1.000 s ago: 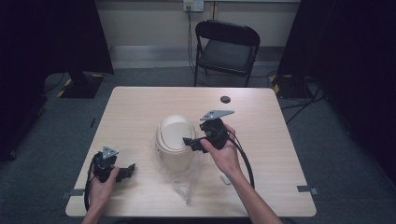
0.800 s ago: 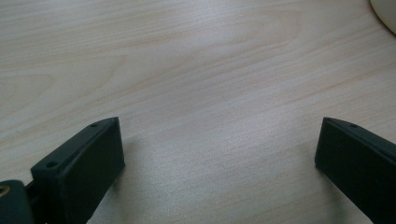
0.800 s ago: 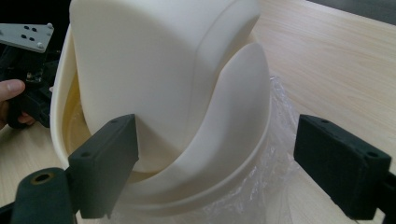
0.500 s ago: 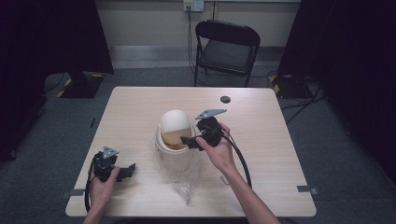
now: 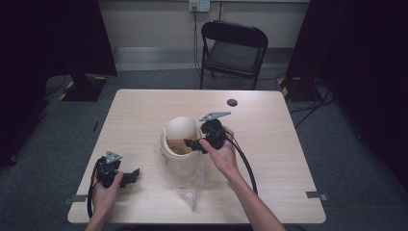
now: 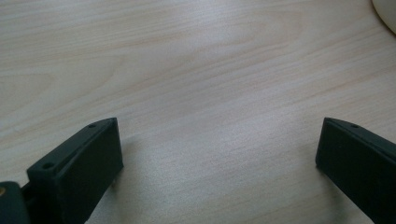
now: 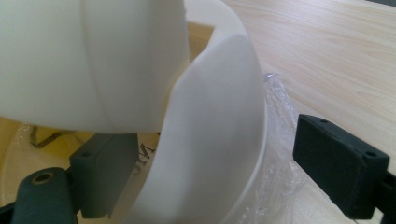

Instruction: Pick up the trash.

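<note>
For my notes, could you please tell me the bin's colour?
Cream bin, clearest in the high view.

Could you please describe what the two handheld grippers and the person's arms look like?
Both the left gripper and right gripper are black, with blocky rectangular jaws, a grey three-cornered plate on top and a trailing black cable. The forearms are bare, with no sleeves visible.

In the right gripper view, the cream bin (image 7: 210,154) is cut off by the top, left and bottom edges, and its swing lid (image 7: 88,60) is blurred by nearness; printed brown lettering behind the left jaw is partly covered and cannot be read. In the left gripper view, the bin (image 6: 386,13) is seen merely as a sliver at the upper right corner. In the high view, the small dark object (image 5: 232,102) on the table (image 5: 288,159) is too small to identify.
</note>
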`<state>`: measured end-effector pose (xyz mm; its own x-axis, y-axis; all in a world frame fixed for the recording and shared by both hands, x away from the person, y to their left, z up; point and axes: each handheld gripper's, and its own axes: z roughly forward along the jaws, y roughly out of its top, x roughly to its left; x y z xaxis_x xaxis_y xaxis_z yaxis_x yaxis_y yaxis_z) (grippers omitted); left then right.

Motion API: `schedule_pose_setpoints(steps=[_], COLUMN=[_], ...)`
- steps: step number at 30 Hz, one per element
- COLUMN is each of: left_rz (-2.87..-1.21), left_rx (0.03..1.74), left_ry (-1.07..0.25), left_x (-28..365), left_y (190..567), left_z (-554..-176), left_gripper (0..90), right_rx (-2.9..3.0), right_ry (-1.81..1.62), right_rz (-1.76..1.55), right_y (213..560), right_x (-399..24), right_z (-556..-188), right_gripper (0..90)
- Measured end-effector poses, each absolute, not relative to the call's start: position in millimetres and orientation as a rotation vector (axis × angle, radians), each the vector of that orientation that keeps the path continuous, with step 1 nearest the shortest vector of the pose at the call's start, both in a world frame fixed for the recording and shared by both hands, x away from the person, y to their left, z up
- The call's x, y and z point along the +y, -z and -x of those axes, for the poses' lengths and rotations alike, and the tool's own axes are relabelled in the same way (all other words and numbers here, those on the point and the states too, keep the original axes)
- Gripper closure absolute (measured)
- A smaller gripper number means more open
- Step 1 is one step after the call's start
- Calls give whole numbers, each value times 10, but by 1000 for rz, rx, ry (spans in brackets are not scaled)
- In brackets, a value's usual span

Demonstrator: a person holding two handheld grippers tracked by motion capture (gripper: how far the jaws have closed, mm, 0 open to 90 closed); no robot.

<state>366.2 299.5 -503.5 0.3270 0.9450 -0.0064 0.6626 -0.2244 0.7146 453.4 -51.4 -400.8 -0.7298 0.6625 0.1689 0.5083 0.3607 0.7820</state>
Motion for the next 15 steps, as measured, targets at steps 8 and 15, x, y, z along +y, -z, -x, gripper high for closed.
schedule_pose_setpoints(steps=[8,15], left_rz=[-1973,-1973], left_rx=[1416,1416], left_ry=[-586,-586], left_x=[2988,2988], left_y=[5034,5035], left_z=[-3669,-3669], left_gripper=[0,0], right_rx=[2450,2442], right_ry=[-1307,-1340], right_rz=[-1049,-1023], right_y=[3970,3885], right_x=[-555,-602], right_z=[-4525,-4440], right_gripper=[153,149])
